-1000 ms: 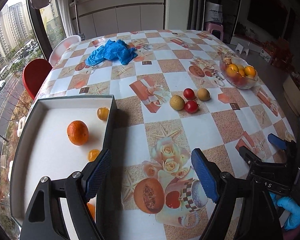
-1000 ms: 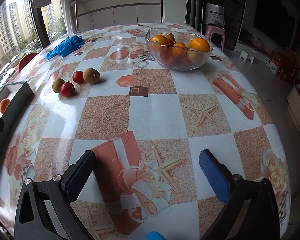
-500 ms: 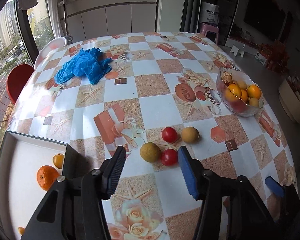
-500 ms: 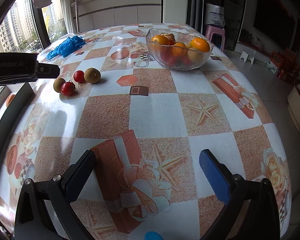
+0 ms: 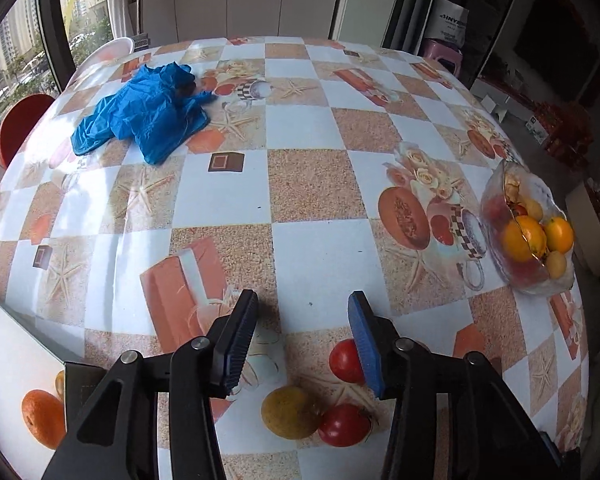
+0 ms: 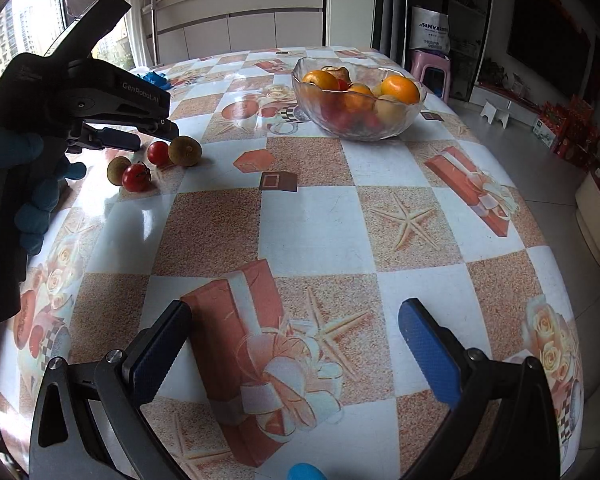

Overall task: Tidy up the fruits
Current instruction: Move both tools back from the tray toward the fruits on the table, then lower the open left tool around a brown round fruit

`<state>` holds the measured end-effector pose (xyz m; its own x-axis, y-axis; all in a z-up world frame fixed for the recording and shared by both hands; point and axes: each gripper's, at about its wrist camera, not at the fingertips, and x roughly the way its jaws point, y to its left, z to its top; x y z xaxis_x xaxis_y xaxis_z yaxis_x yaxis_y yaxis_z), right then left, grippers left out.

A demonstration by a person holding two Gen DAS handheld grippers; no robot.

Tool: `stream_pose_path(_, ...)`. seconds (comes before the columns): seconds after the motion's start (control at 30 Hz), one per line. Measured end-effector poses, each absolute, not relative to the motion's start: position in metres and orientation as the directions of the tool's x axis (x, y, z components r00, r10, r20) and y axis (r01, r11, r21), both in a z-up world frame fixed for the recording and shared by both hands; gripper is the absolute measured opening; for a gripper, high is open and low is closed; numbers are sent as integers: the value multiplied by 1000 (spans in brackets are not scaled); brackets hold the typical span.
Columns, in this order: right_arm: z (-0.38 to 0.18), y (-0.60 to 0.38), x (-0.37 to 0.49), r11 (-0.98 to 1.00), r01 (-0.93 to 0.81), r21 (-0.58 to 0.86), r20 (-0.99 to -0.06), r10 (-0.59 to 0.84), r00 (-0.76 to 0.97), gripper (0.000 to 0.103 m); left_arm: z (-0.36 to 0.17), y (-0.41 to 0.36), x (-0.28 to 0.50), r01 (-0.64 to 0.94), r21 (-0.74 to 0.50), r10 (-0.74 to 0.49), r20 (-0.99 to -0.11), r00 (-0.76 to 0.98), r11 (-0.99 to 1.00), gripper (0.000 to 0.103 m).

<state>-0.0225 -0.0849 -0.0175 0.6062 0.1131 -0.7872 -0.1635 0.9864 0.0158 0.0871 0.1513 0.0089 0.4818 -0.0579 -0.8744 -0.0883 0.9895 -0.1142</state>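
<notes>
Left tongs [image 5: 302, 336] hover over the loose fruit cluster near the desk [image 5: 320, 248] edge, jaws partly apart with nothing between the pads. Cluster: two tomatoes [image 5: 346, 361] [image 5: 344, 425], a yellow-green round fruit [image 5: 290, 412], and a brown one [image 6: 185, 151] seen only from the right wrist. The upper tomato sits just beside the right-hand pad. The white tray [image 5: 8, 364] on the left already holds an orange [image 5: 43, 413]; the glass bowl [image 5: 526, 232] is well apart on the right.

Step, judged: grab one piece. Pick an outer fruit, center it between the pads, and come down steep so the neighbours don't get knocked rolling. Squeeze gently, tomato skin is soft.

Right tongs [image 6: 296, 348] are wide apart, empty, over bare desk.
</notes>
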Motion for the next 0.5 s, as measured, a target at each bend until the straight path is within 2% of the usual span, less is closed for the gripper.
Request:
stream_pose_path(0.2,-17,-85,-23,986,-163,16,-787,113,606,103,8,131,45,22,-86,-85,-861,502,996,49)
stream_pose_path(0.33,-18,-85,-23,986,-163,16,-787,113,606,103,12,125,17,83,-141,-163,-853,496,987,49)
stream_pose_path(0.5,-18,-85,-22,986,-163,16,-787,113,606,102,27,139,0,61,-138,-148,-816,559,989,49)
